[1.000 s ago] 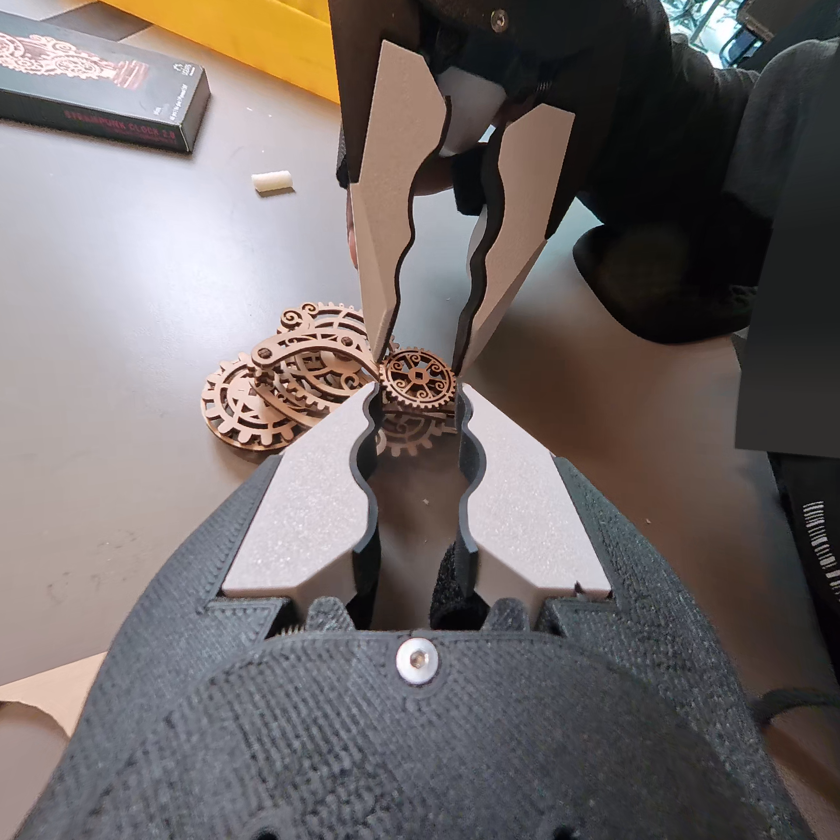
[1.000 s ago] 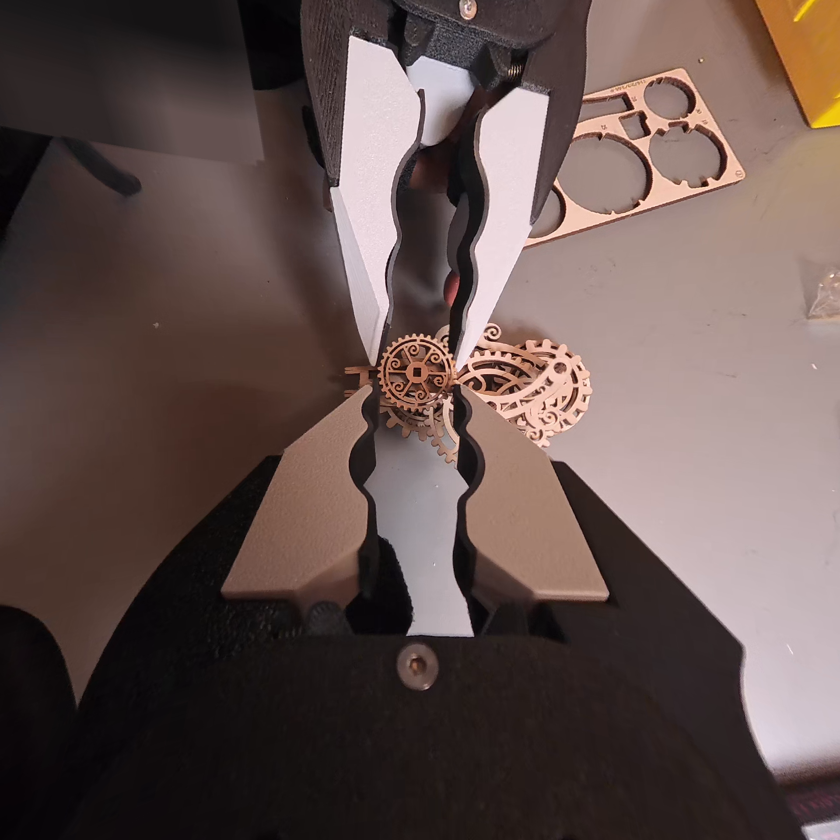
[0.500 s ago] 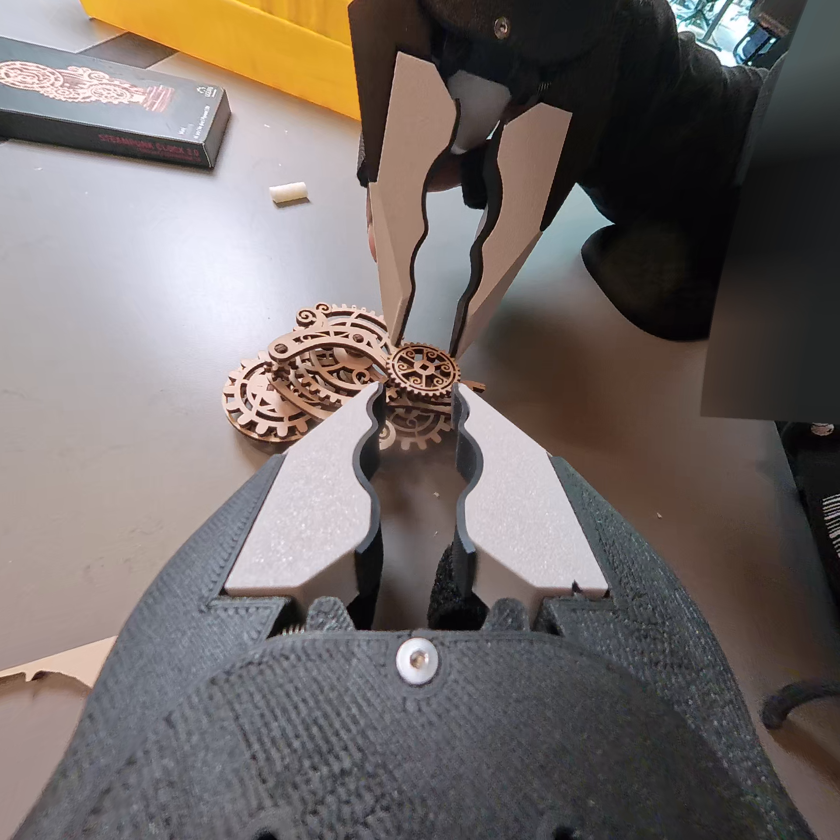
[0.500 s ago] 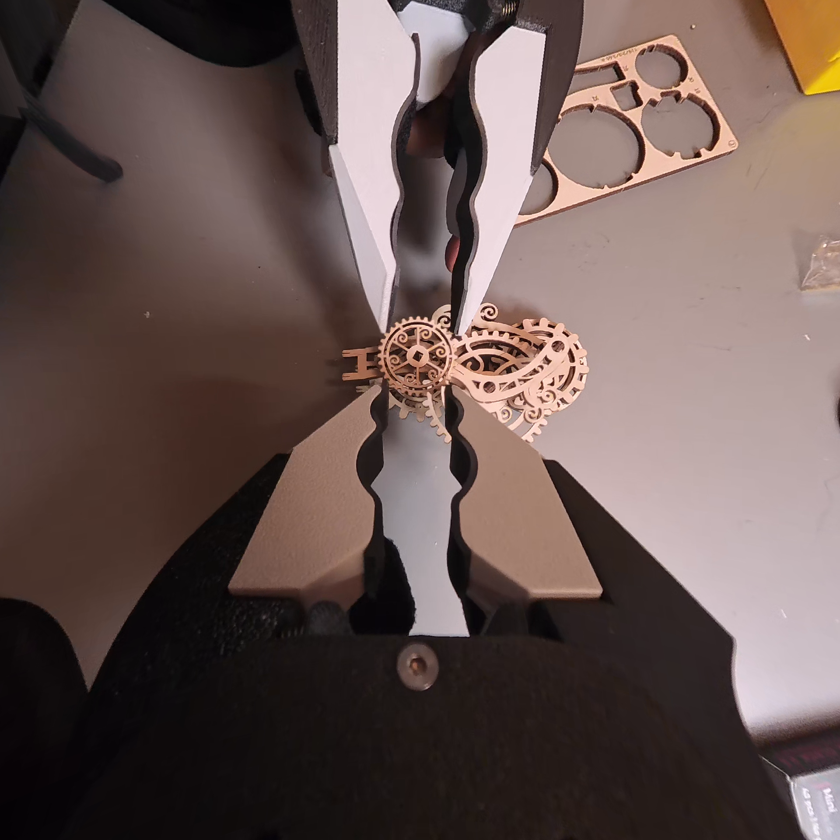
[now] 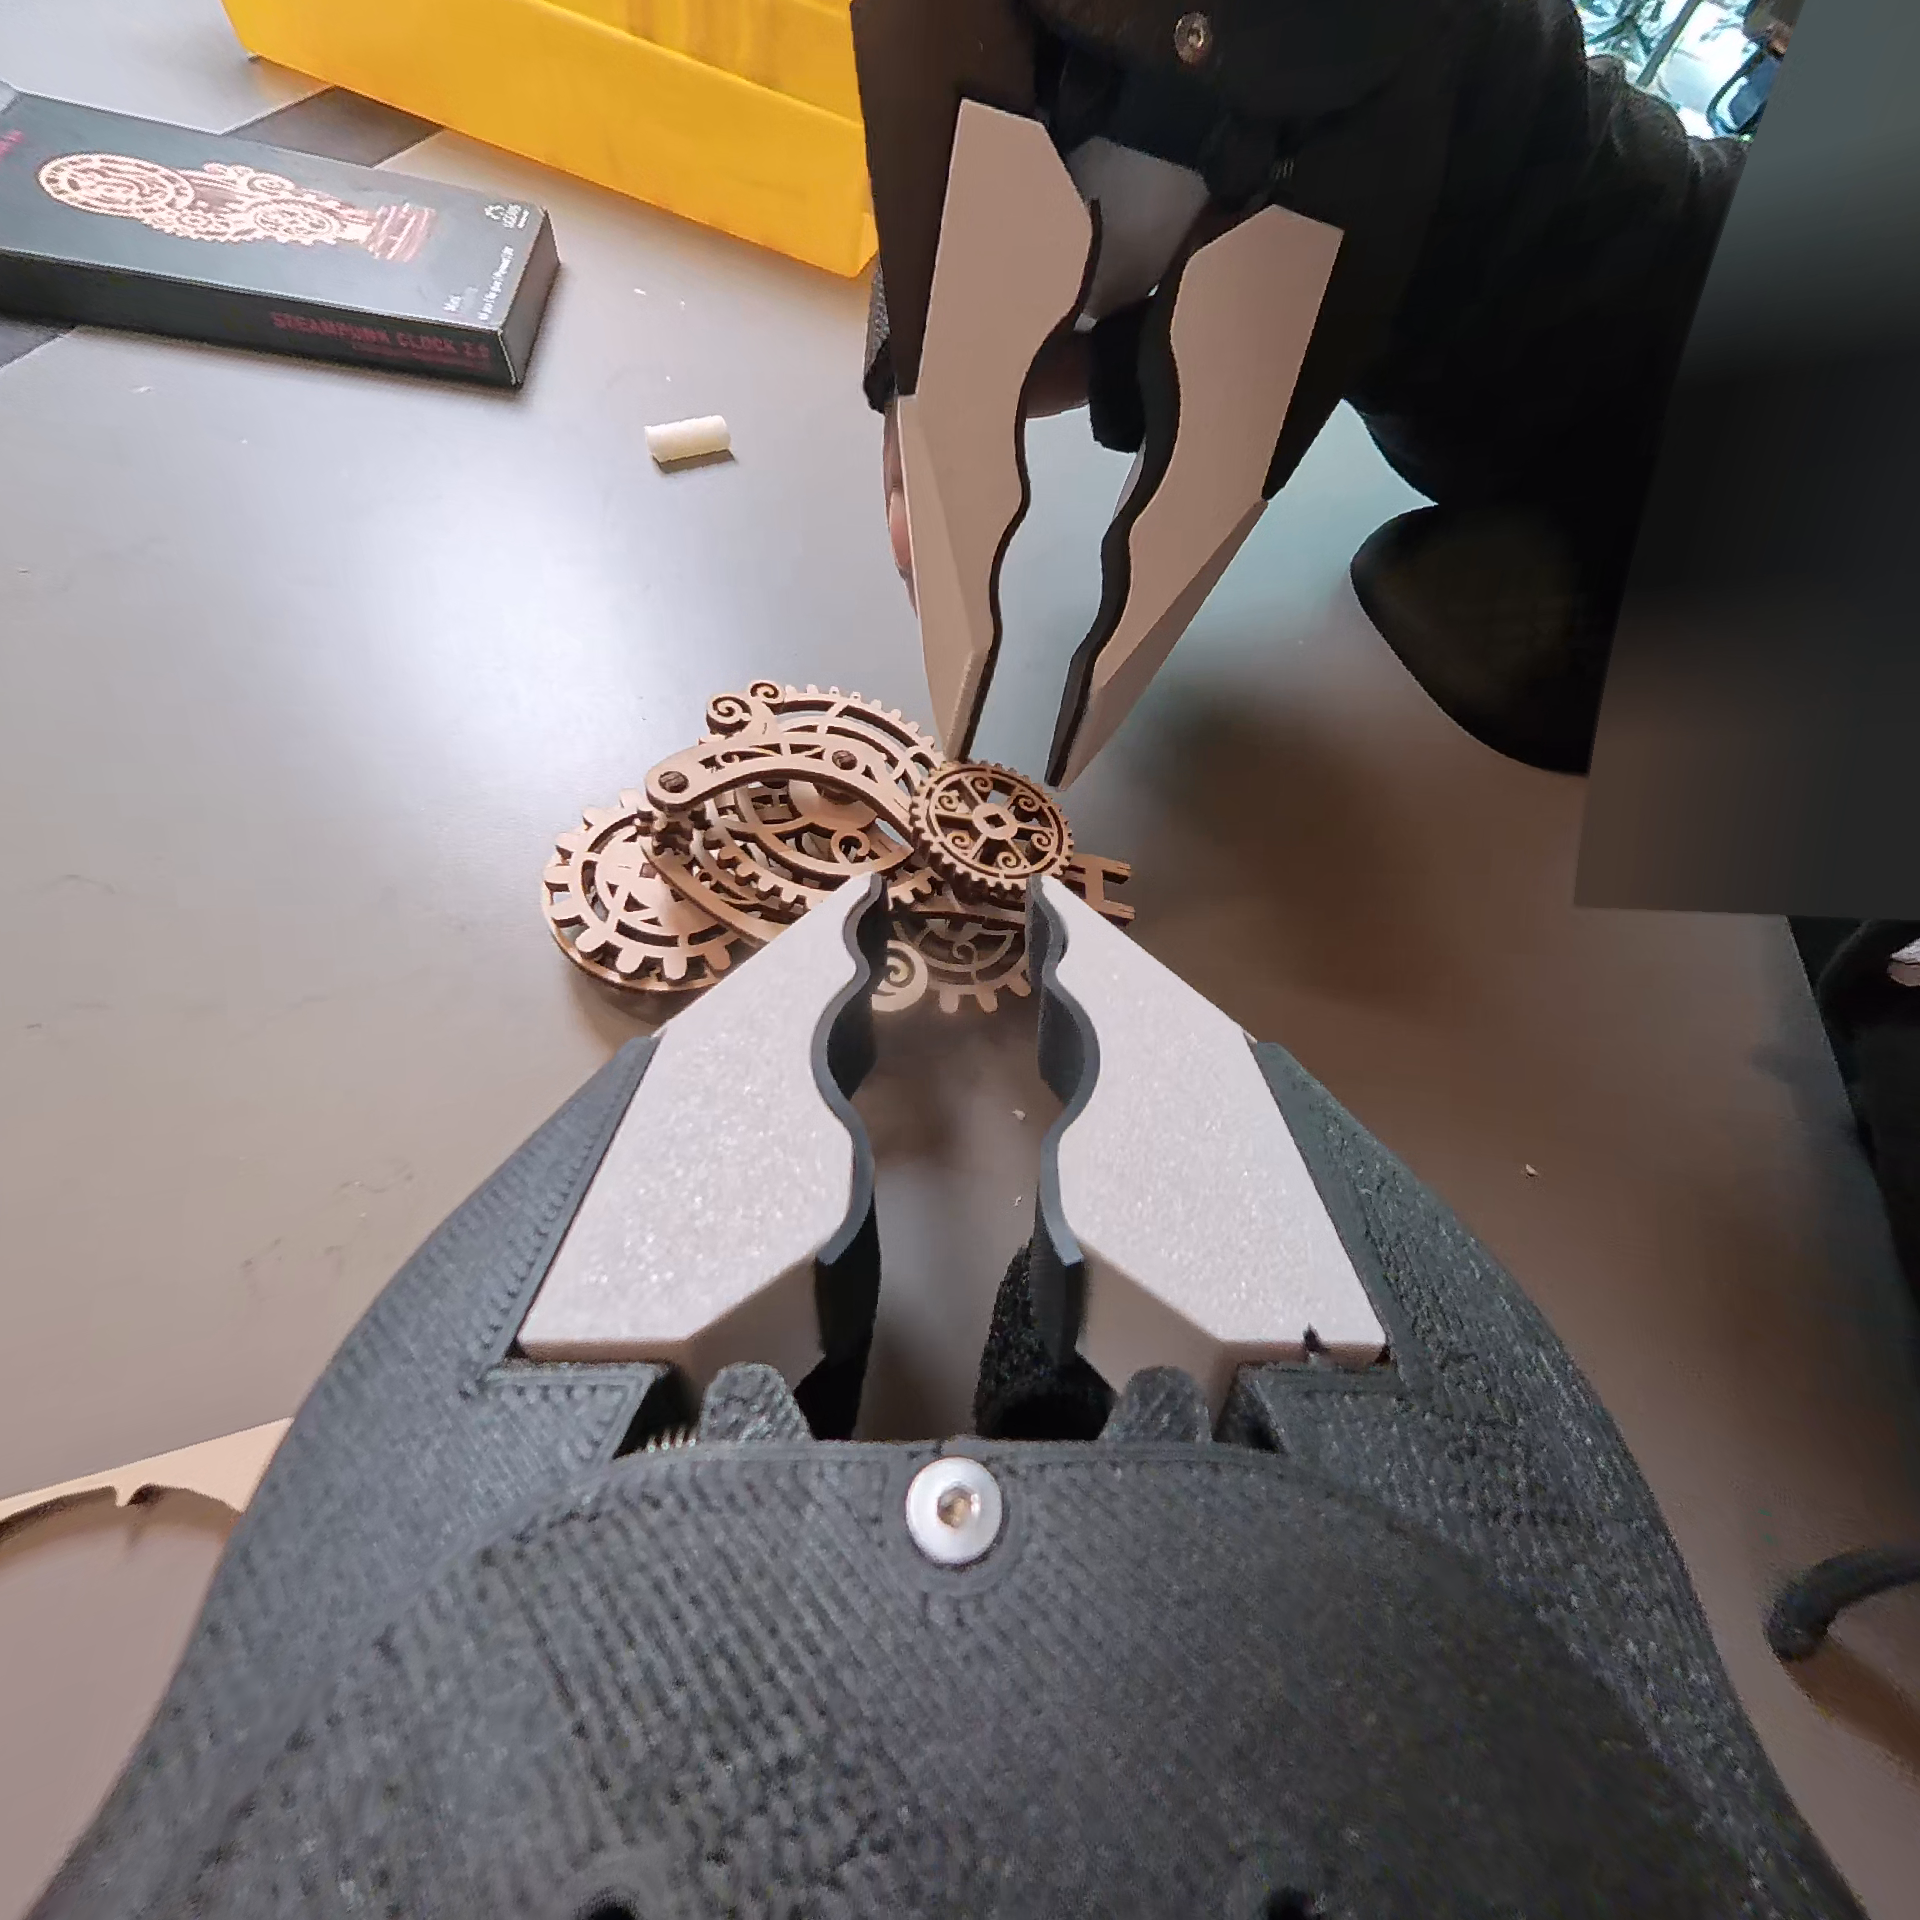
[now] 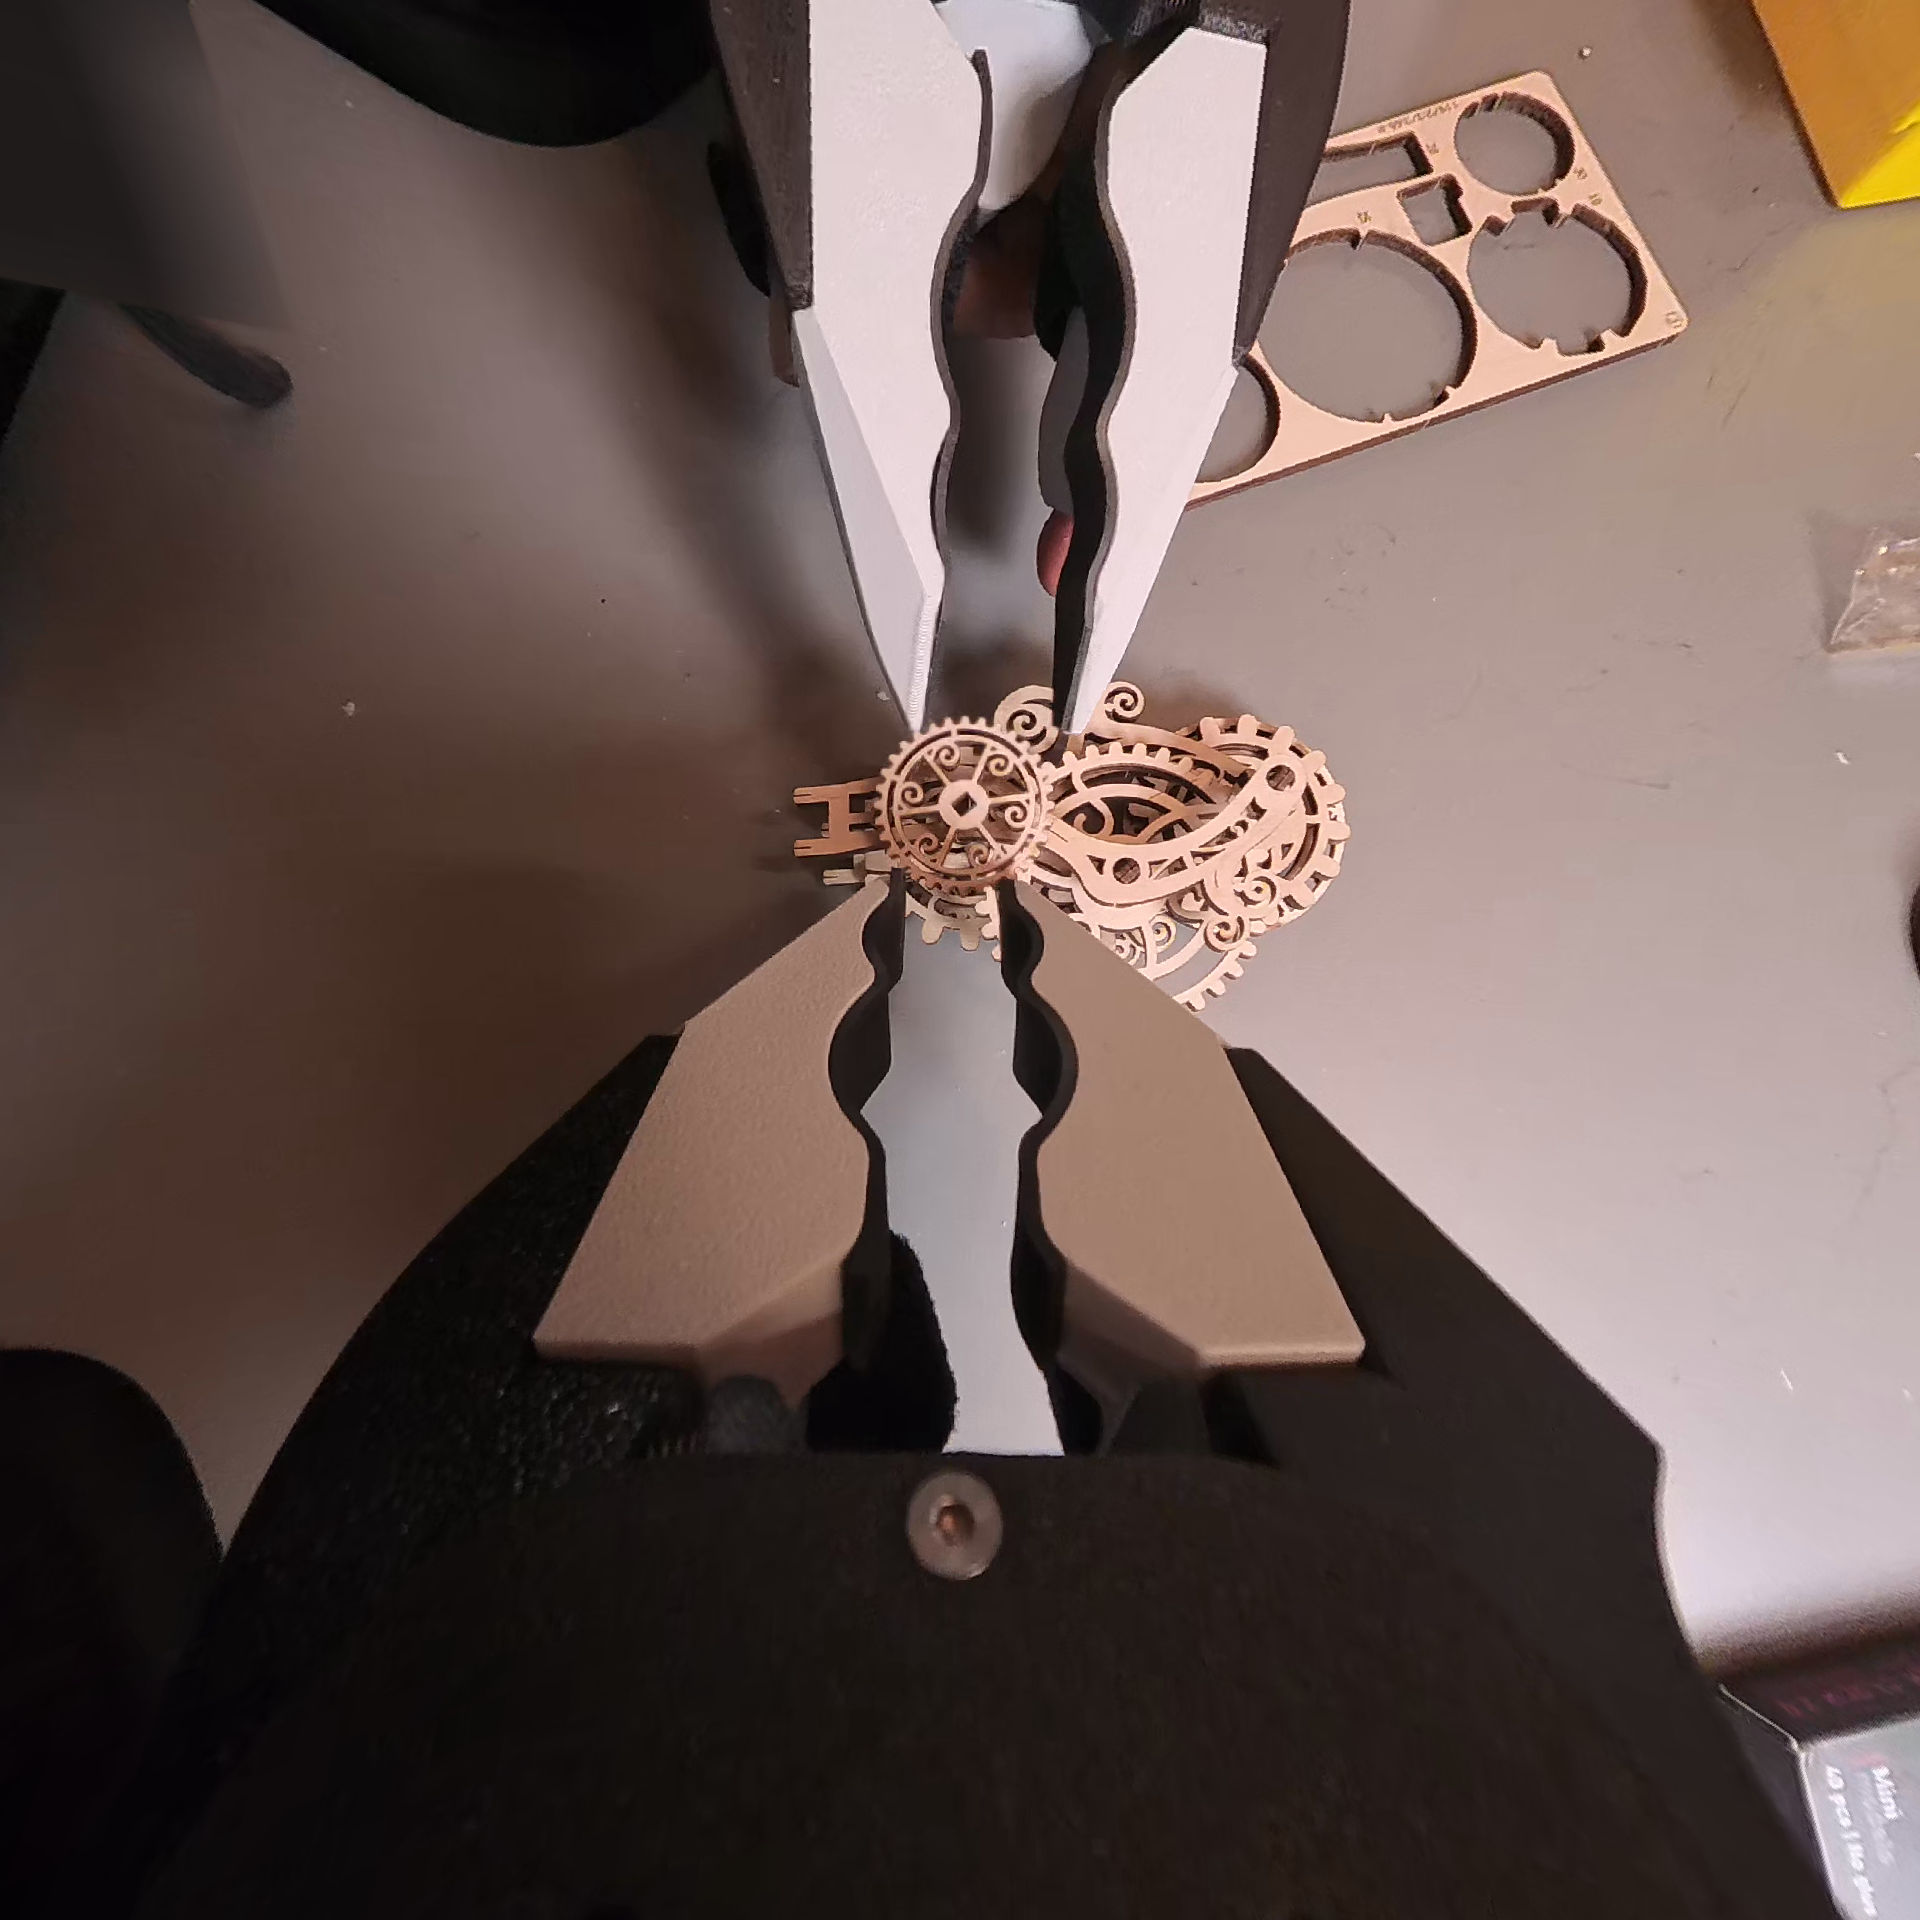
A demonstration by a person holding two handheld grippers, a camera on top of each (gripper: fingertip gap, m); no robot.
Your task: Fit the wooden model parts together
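Right gripper [image 6: 948, 904] set narrow, both fingertips at the near edge of the small gear [image 6: 962, 808]; whether the pads press on it, cannot tell. From the left wrist view the same gripper [image 5: 1006, 767] comes down steeply from above, tips just at the gear's far rim. Left gripper [image 5: 954, 902] also narrow, a little wider than the right, tips at the opposite edge of the gear [image 5: 995, 829]; contact not clear here either.

Small gear: round, toothed, scroll-cut spokes, square hole at centre. Sits on top of one end of the wooden assembly [image 6: 1195, 842], raised above the grey table [image 6: 416, 623]. Assembly is a layered stack of larger gears with a paisley-shaped plate on top. A small ladder-like tab [image 6: 831, 821] sticks out beyond the gear.

Right wrist view only: a punched-out wooden sheet [image 6: 1455, 260] with round holes behind the left gripper, a small clear bag [image 6: 1881, 603] at the right edge.

Left wrist view only: a black box [image 5: 260, 270] far left, a yellow bin [image 5: 623, 104] behind it, a small white cylinder [image 5: 688, 438] on the table between box and assembly.
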